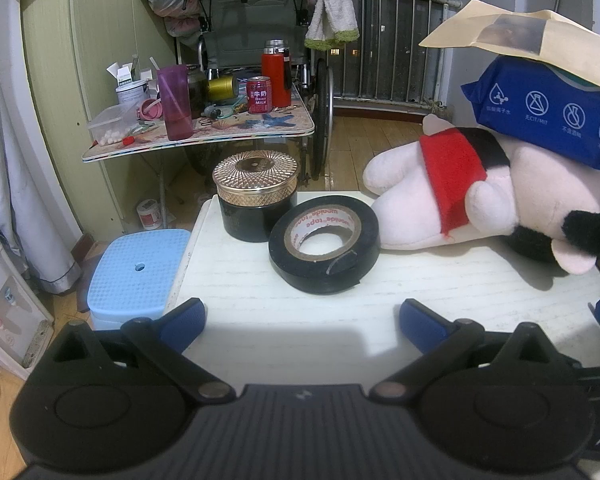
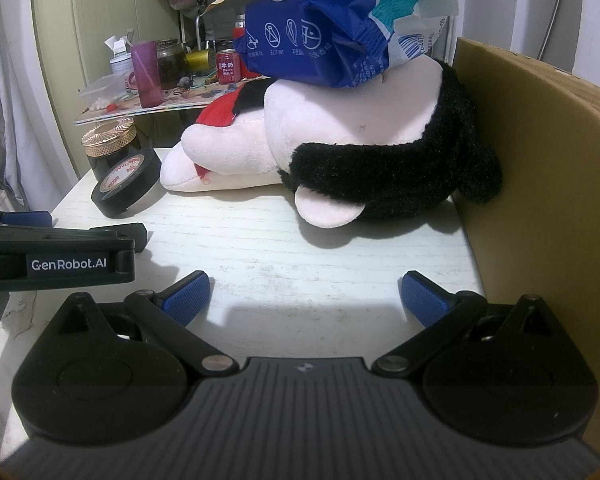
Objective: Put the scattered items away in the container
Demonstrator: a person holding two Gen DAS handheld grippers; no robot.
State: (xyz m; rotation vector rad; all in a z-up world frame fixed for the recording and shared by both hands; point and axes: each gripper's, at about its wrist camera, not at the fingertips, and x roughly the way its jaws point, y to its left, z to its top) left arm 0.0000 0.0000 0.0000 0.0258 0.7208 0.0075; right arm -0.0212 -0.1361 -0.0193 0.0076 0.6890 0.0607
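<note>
While lying flat, black tape roll (image 1: 325, 244) touches gold-lidded jar (image 1: 256, 196).

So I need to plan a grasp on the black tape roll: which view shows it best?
The left wrist view: the tape roll sits near centre, large, its core and label plain, leaning on the gold-lidded jar. The right wrist view shows it small, far left.

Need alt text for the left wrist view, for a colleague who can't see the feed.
The open left gripper hovers low over a white table, empty. Ahead lie a black tape roll, touching a black jar with a gold lid behind it, and a pink-and-black plush toy under a blue wipes pack and a tan envelope.
</note>
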